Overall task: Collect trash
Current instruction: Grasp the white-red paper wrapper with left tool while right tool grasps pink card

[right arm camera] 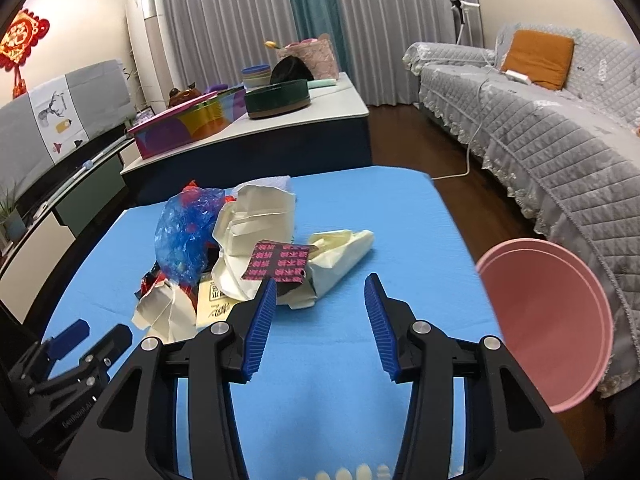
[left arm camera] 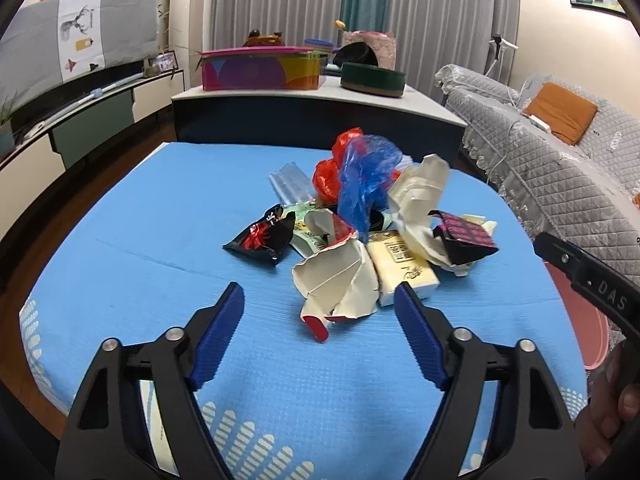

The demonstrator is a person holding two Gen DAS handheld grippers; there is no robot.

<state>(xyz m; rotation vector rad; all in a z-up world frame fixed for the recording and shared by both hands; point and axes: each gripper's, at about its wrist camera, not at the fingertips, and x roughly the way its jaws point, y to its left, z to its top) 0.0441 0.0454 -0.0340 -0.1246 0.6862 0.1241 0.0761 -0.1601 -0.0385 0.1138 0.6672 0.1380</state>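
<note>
A blue-covered table (left arm camera: 140,220) was seen bearing a heap of trash (left arm camera: 360,232) near its middle. A pink bin (right arm camera: 548,328) was stood just beside the table edge, presumably to receive it. Left tongs (left arm camera: 320,300) and right tongs (right arm camera: 320,292) were held open, nothing gripped, aimed at crumpled paper (left arm camera: 340,280).

both grippers' fingers (left arm camera: 320,312) (right arm camera: 320,304) apart, empty
</note>
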